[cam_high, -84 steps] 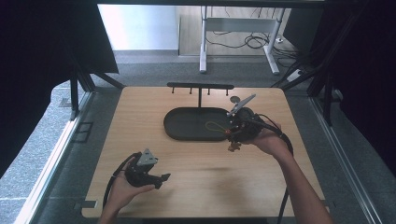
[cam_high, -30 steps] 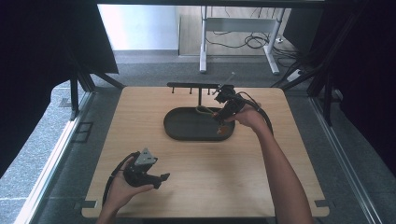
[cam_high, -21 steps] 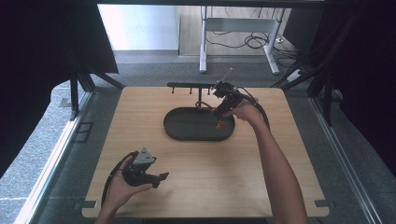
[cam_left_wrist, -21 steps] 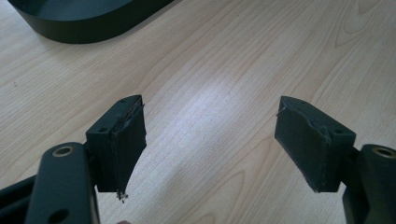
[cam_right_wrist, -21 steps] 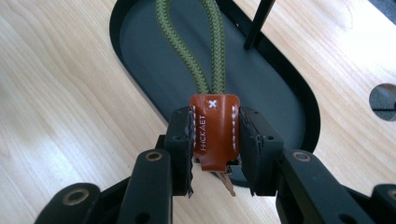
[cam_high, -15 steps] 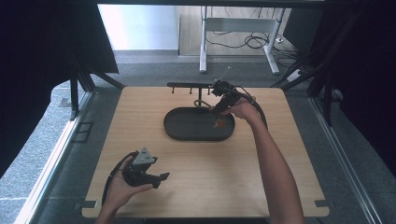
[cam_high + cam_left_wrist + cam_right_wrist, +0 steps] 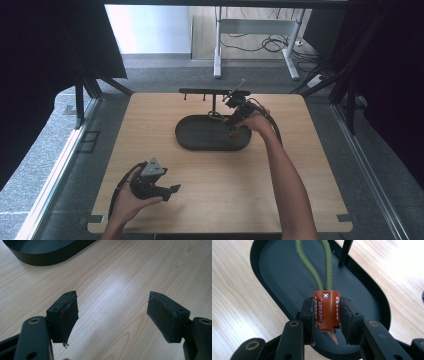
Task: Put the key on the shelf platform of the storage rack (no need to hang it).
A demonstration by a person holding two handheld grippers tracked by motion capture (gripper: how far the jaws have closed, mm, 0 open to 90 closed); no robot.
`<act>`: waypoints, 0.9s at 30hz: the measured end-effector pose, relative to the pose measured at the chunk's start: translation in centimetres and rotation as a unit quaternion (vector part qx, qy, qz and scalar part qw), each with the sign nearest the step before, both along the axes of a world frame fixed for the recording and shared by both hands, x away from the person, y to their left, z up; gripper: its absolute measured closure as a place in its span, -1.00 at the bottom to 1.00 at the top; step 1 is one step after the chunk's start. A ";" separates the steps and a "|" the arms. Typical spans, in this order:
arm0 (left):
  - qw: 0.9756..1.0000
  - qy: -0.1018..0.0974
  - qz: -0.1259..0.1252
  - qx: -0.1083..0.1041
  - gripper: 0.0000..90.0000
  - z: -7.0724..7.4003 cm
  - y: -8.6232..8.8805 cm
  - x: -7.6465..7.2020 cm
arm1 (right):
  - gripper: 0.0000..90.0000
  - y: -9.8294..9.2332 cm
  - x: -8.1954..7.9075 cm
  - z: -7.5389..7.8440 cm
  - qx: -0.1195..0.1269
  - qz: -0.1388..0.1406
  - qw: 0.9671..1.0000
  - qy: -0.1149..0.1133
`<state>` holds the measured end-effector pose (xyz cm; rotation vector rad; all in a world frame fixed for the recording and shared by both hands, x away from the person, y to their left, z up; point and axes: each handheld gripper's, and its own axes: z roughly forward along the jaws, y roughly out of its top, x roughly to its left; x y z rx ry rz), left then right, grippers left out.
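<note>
Wooden table seen from above, with a dark oval tray lying near its middle; every place below is given from that tray. A person's two forearms reach in from the near edge, each hand holding a black two-jaw gripper.

The right gripper is over the tray's far right end, tilted down toward it. In the right gripper view, its jaws are pressed together on a small brown leather tab stitched in white and stamped with lettering. The tab hangs above the tray's dark floor. From the top of the tab, a doubled olive-green braided cord runs away over the tray toward its far end; where the cord ends cannot be told.

A thin black post stands up from the tray's far end, just right of the cord in the right gripper view. From above, this post carries a black crossbar with small hooks, set along the tray's far side.

The left gripper is well apart from the tray, toward the near left corner of the table, held low above the wood. In the left gripper view, its two padded jaws stand wide apart with nothing between them, only bare wood below, and the tray's rim shows farther off.
</note>
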<state>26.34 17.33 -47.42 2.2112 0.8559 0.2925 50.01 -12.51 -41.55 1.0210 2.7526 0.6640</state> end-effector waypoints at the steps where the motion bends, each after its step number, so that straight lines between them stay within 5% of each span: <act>1: 1.000 0.000 0.000 0.000 -0.43 0.0 0.0 0.0 | 0.49 0.0 0.0 -0.3 0.000 -0.001 1.000 0.001; 13: 1.000 -0.003 0.002 0.001 -0.43 0.1 0.1 -0.1 | 0.42 -0.4 0.3 -2.2 0.012 -0.009 1.000 0.012; 27: 1.000 -0.004 0.002 0.000 -0.43 0.2 0.0 -0.2 | 0.32 -1.3 -0.2 -1.7 0.022 -0.013 1.000 0.008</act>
